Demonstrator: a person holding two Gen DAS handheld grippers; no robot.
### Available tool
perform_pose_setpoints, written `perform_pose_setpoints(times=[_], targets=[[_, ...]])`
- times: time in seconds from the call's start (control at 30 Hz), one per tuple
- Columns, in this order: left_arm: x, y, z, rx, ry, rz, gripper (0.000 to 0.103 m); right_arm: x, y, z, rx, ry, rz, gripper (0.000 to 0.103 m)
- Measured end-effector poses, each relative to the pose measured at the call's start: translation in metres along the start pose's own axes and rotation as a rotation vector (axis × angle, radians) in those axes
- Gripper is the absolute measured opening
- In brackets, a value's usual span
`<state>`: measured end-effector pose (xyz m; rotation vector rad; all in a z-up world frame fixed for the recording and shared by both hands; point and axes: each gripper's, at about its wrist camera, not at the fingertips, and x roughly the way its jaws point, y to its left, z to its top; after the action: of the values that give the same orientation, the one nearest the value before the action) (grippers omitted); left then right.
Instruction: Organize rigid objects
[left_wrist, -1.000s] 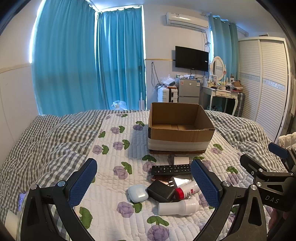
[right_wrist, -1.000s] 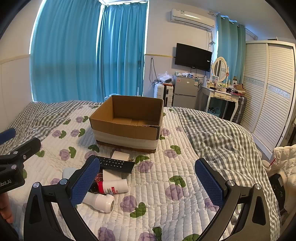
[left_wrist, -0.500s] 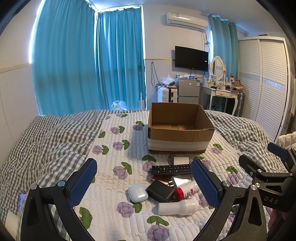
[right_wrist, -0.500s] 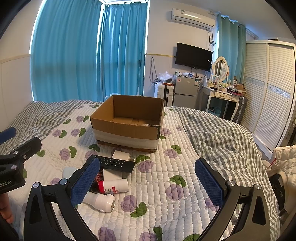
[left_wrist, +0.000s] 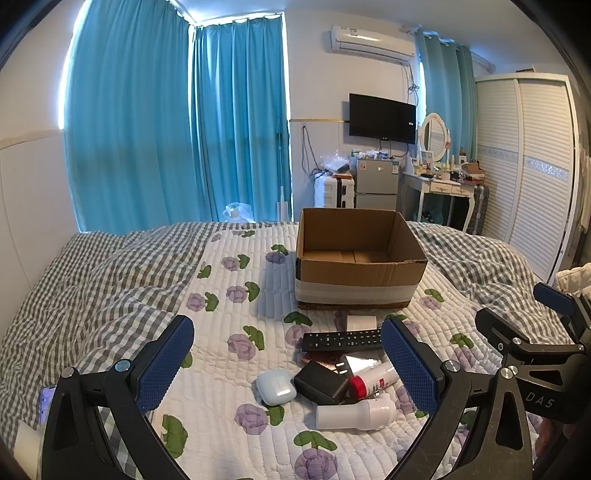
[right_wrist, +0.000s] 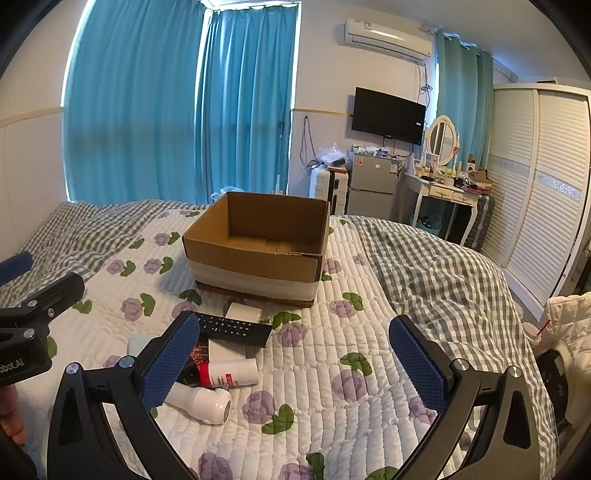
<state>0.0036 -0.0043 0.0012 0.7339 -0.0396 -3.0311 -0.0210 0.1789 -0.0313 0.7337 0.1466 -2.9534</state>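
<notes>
An open, empty cardboard box (left_wrist: 358, 273) (right_wrist: 258, 258) stands on the bed. In front of it lies a pile: a black remote (left_wrist: 341, 339) (right_wrist: 236, 328), a small white box (left_wrist: 361, 322) (right_wrist: 243, 312), a black charger (left_wrist: 322, 382), a pale blue earbud case (left_wrist: 276, 387), a red-capped tube (left_wrist: 373, 380) (right_wrist: 229, 373) and a white bottle (left_wrist: 356, 414) (right_wrist: 201, 402). My left gripper (left_wrist: 288, 363) is open and empty above the pile. My right gripper (right_wrist: 295, 362) is open and empty to the right of the pile.
The bed has a floral quilt (left_wrist: 229, 369) and a grey checked blanket (right_wrist: 436, 273). A phone (left_wrist: 47, 400) lies at the left edge. Beyond the bed are blue curtains, a fridge (left_wrist: 376, 182), a dressing table (left_wrist: 439, 188) and a wardrobe (right_wrist: 535, 192).
</notes>
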Motion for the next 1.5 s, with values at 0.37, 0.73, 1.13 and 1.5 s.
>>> perform_pose_setpoints(times=[0.37, 0.73, 1.13, 1.5], targets=[[0.001, 0.010, 0.021, 0.008, 0.031, 0.044, 0.103, -0.001, 0.003, 0.004, -0.018, 0.010, 0.006, 0.103], [0.094, 0.020, -0.012, 0.011, 0.277, 0.113, 0.102, 0.067, 0.013, 0.022, -0.072, 0.104, 0.056, 0.103], [0.170, 0.009, -0.083, 0.083, 0.573, 0.146, 0.091, 0.127, 0.010, -0.020, -0.039, 0.261, 0.122, 0.103], [0.160, -0.003, -0.092, 0.080, 0.566, 0.044, 0.055, 0.133, 0.010, -0.027, -0.026, 0.295, 0.131, 0.103]])
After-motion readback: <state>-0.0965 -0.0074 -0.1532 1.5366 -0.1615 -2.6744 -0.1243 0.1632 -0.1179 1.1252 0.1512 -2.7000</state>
